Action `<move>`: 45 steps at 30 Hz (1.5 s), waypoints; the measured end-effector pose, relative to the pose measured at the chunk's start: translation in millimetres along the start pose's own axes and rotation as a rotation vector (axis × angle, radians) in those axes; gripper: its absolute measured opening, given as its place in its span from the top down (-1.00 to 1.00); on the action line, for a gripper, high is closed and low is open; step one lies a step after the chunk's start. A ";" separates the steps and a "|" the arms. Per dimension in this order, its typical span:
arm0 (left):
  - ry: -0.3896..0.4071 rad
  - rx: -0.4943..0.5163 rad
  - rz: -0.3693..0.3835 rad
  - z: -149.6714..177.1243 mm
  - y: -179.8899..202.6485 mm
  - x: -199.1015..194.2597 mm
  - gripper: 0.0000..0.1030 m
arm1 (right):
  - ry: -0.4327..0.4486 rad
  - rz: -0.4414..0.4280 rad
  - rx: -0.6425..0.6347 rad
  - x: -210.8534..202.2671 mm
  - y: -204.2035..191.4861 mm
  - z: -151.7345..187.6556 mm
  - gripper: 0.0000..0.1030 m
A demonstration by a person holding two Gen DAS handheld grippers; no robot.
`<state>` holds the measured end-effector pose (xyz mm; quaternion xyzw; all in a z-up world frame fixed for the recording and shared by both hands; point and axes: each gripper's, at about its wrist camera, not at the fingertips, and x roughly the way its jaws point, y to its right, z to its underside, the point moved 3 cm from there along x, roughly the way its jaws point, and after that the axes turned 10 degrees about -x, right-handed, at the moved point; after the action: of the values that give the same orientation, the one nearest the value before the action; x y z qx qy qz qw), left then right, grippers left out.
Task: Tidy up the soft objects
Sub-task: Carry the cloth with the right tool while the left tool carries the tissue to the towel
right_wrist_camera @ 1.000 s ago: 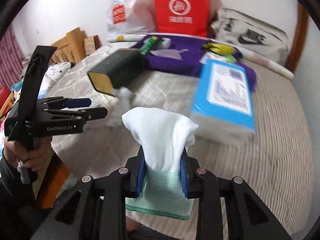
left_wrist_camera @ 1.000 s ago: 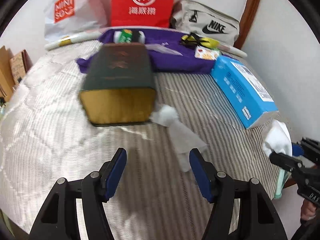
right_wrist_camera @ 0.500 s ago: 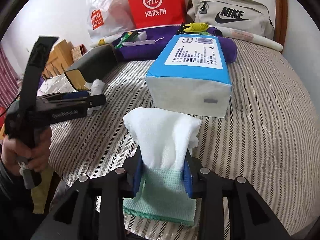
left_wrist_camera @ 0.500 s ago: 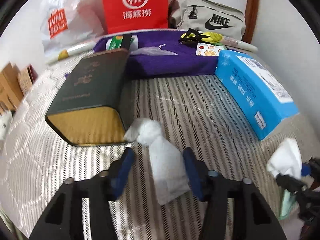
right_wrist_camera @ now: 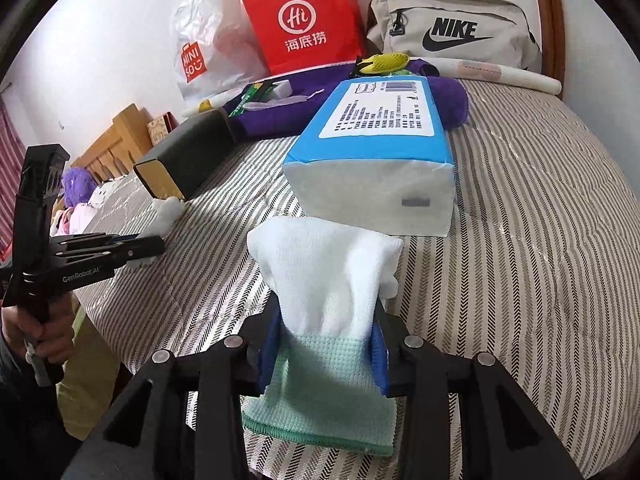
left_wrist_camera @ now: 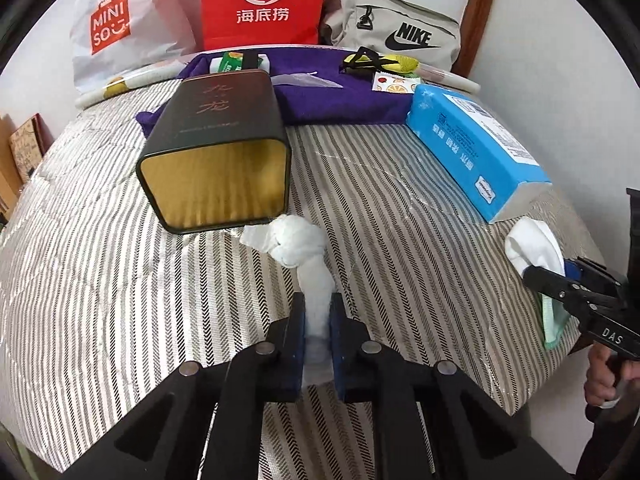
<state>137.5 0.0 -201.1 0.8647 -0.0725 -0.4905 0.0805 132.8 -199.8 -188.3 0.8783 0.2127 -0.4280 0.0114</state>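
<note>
Left tongs (left_wrist_camera: 318,334) closing on knotted sock (left_wrist_camera: 298,242) near bed's (left_wrist_camera: 100,280) front edge; right tongs (right_wrist_camera: 324,354) holding sock (right_wrist_camera: 328,276). We're grabbing; lifting next.

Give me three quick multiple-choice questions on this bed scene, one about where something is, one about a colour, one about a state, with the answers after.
1. Where does the knotted white sock lie?
A. at the open end of the dark green tin
B. on top of the tissue pack
C. inside the red bag

2. What colour is the cuff of the sock in the right gripper?
A. purple
B. pale green
C. black

3. How does the left gripper stand?
A. wide open over bare bedding
B. shut on the knotted white sock
C. shut on the tin

Answers: 1 A, its knot sits just in front of the tin's gold opening. 2 B, a mint ribbed band hangs below the white part. 3 B, both blue pads press the sock's loose end.
</note>
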 end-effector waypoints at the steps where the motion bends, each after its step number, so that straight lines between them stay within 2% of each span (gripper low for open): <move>1: -0.001 -0.004 0.007 -1.1 -0.5 0.4 0.68 | 0.001 0.000 0.000 -0.2 -0.2 0.3 0.25; 3: -0.006 -0.012 0.020 -5.0 0.0 2.3 0.57 | 0.001 0.002 -0.001 -0.3 -0.8 0.4 0.25; 6: 0.010 0.006 -0.009 -9.8 2.7 6.1 0.44 | 0.000 0.010 -0.004 0.1 -2.7 0.1 0.23; 10: 0.018 0.025 -0.041 -16.1 7.4 10.9 0.03 | 0.001 0.025 -0.010 -0.2 -4.5 0.6 0.21; 11: 0.025 0.032 -0.068 -18.7 9.2 13.3 0.02 | 0.001 0.028 -0.010 -0.3 -4.9 0.7 0.21; 16: 0.073 0.051 -0.121 -23.5 12.4 19.6 0.02 | -0.001 0.034 -0.001 0.0 -4.6 0.5 0.21; 18: 0.086 0.061 -0.122 -22.8 13.7 19.3 0.17 | -0.003 0.037 0.002 0.3 -4.6 0.1 0.21; 19: 0.092 0.062 -0.121 -22.1 13.6 18.4 0.34 | -0.004 0.041 0.002 0.4 -5.0 0.2 0.21; 22: 0.094 0.055 -0.112 -20.7 10.0 15.1 0.49 | -0.004 0.051 0.001 0.5 -6.0 0.0 0.21; 25: 0.083 0.029 -0.093 -15.9 2.7 9.5 0.50 | -0.004 0.056 0.006 0.7 -6.1 0.1 0.21; 38: 0.057 -0.089 -0.109 1.0 -28.7 -12.6 0.50 | -0.026 0.073 0.030 2.6 -4.5 -2.1 0.24; 45: 0.050 -0.130 -0.069 -1.7 -31.6 -21.2 0.50 | -0.047 0.058 0.051 1.8 -2.0 -4.7 0.28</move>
<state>129.6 35.3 -189.2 0.8717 -0.0087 -0.4748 0.1213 136.5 -196.4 -186.3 0.8740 0.1758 -0.4531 0.0065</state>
